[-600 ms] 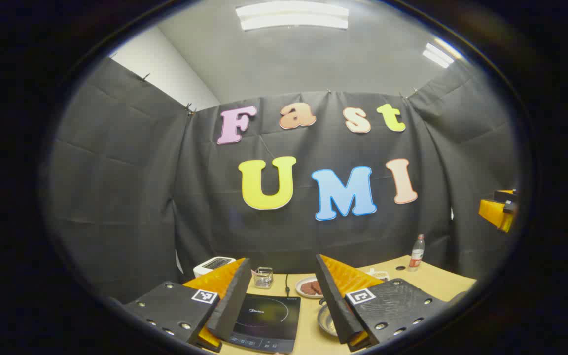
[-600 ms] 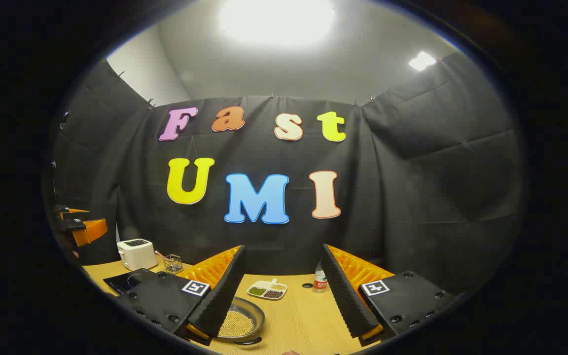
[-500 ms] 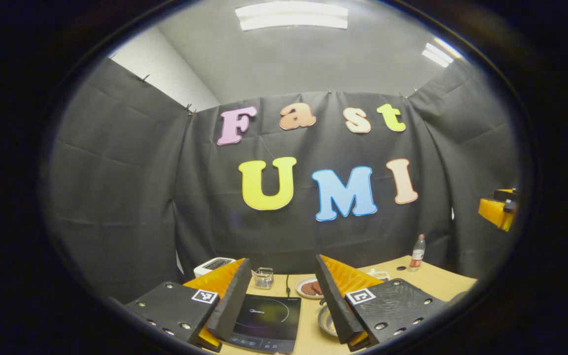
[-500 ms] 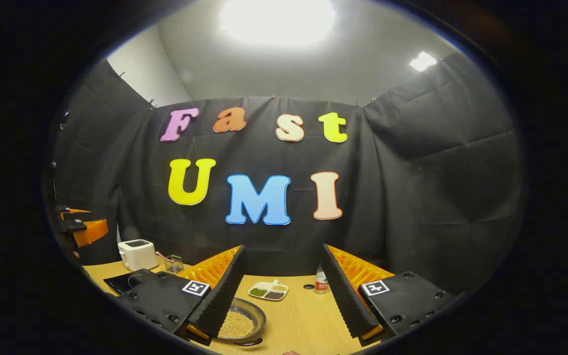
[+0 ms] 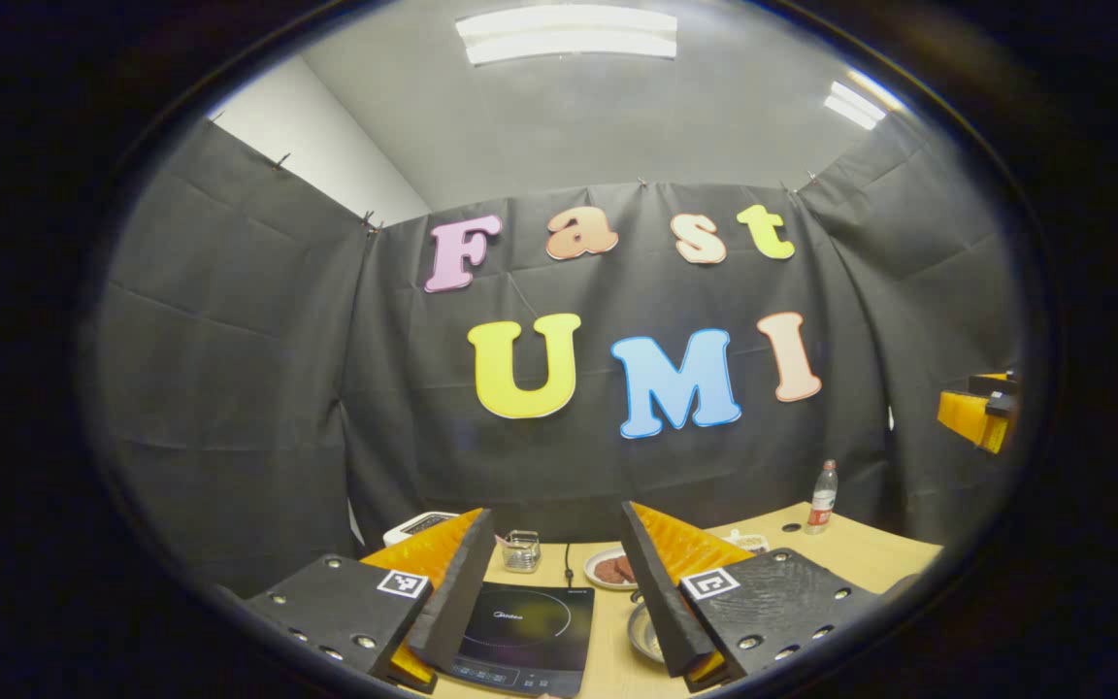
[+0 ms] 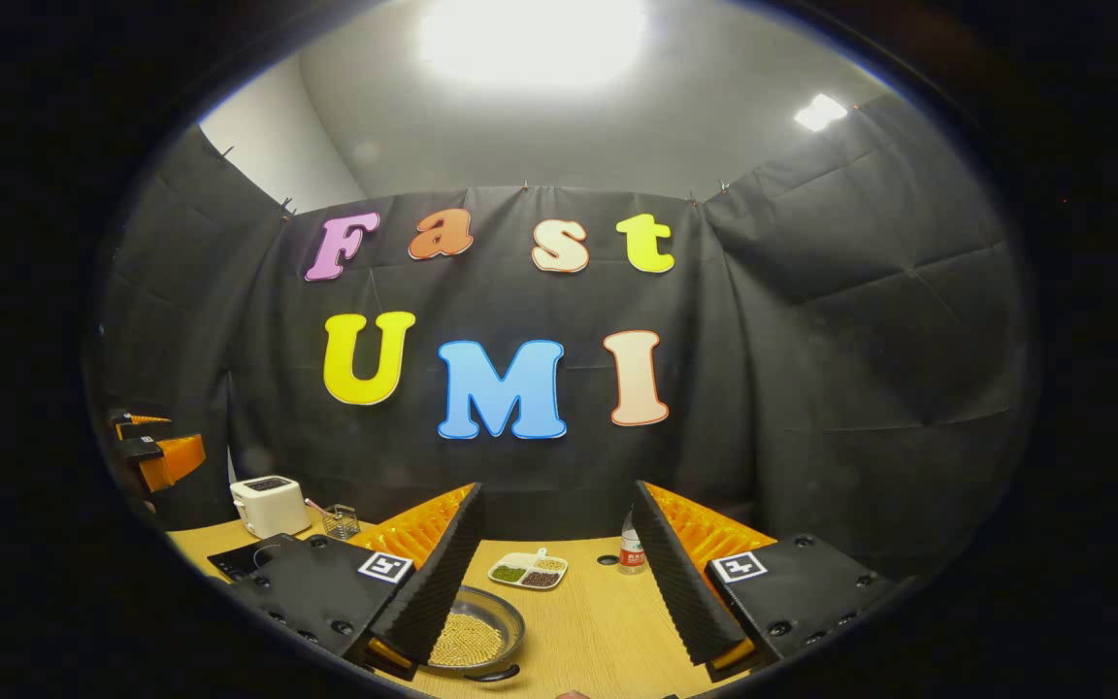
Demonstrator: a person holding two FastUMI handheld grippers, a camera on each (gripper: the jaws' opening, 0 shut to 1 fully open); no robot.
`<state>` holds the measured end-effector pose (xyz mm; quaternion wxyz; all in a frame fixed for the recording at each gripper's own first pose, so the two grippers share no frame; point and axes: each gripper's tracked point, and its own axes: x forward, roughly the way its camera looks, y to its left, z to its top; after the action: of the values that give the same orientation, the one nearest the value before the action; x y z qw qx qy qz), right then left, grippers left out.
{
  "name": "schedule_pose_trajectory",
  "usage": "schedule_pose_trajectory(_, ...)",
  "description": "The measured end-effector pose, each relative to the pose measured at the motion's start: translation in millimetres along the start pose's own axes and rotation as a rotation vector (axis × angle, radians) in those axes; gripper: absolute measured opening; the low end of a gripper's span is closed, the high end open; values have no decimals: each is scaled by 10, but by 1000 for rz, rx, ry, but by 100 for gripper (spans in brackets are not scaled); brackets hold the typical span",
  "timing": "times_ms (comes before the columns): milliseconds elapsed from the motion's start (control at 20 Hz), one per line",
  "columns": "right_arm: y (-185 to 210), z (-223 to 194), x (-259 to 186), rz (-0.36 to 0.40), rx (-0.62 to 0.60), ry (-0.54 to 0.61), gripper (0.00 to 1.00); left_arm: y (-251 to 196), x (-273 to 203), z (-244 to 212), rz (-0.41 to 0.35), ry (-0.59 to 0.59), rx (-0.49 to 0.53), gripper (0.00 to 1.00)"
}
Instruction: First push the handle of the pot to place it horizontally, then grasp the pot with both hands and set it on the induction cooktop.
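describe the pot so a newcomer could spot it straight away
On the wooden table, look just in front of the three-part snack dish. The pot is the shallow round metal pan there, full of small pale beans, unlike the flat black induction cooktop.

A shallow metal pot [image 6: 470, 636] full of pale beans is sat on the table, right of the flat black induction cooktop [image 5: 523, 636].

Even overhead light, heavy fisheye curve

A long white ceiling light panel [image 5: 567, 33] stays crisp in the left gripper view; a round glaring ceiling lamp [image 6: 532, 37] blows out in the right gripper view. Edges bend and darken; the pale wooden table [image 6: 598, 621] shows soft shadows.
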<state>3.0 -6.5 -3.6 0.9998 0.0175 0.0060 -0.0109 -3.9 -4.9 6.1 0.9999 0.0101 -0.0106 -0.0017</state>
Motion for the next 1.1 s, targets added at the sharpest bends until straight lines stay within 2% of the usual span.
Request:
schedule_pose_trajectory(500,64,-48,23,8,11,21,96,38,-12,-22,-5,-4,8,77)
schedule_pose_trajectory(600,91,-47,8,6,6,23,94,56,-12,-26,-6,-4,5,77)
schedule_pose_trajectory(650,98,-50,7,5,2,21,82,65,-16,-30,-7,-3,5,77)
schedule_pose_trajectory(700,113,-36,8,4,-1,19,81,68,-14,-42,-9,-3,6,77)
schedule_pose_trajectory(800,134,-34,1,-2,-12,14,70,83,-17,-45,-10,-3,8,77)
schedule_pose_trajectory(850,145,-39,-3,-1,-18,16,67,93,-17,-40,-11,-4,7,77)
schedule_pose_trajectory(950,188,-61,-17,0,-28,22,70,140,-29,-24,-9,-9,6,77)
schedule_pose_trajectory(1000,175,-14,-14,-5,-27,12,64,159,-27,-22,-8,-11,8,77)
schedule_pose_trajectory(1050,184,32,-51,-9,-26,1,38,188,-25,-25,-6,-13,11,77)
schedule_pose_trajectory(1100,244,30,-67,6,-22,-4,34,210,-31,-18,-4,-16,12,77)
